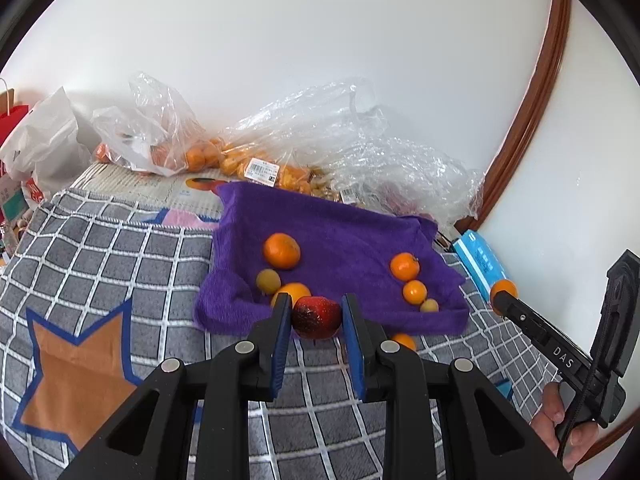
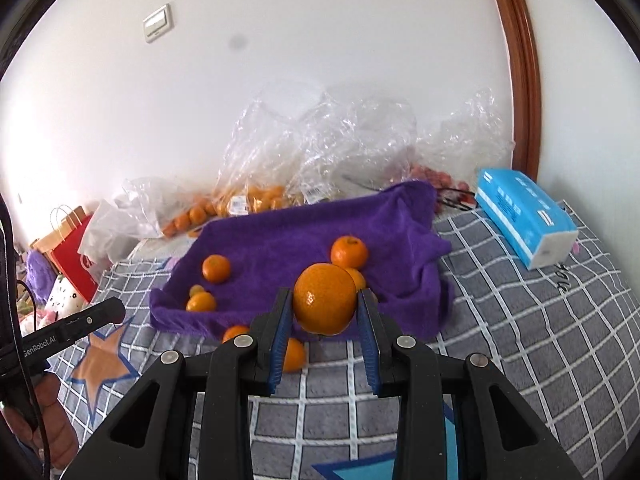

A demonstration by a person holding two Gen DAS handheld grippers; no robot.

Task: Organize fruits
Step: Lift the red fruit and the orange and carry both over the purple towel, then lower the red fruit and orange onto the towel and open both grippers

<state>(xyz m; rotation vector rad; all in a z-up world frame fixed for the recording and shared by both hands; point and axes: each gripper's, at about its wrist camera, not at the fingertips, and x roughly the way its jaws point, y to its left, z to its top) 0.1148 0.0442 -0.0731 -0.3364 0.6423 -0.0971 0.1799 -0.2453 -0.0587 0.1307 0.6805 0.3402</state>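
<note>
A home bedroom — checked quilt [image 2: 520, 320], shopping bags [image 1: 48, 140], wall switch [image 2: 159, 23].

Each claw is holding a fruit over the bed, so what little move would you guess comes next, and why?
Probably carry both forward over the purple towel and set them down. The left claw grips a red fruit and the right claw an orange, both held clear of the blanket, while the other loose fruit mostly lies on that towel.

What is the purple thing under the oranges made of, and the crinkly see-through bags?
The purple cloth looks like soft fuzzy towel fabric: matte, nappy, folding loosely at its edges. The clear bags look like thin plastic film: shiny, see-through and crumpled.
</note>
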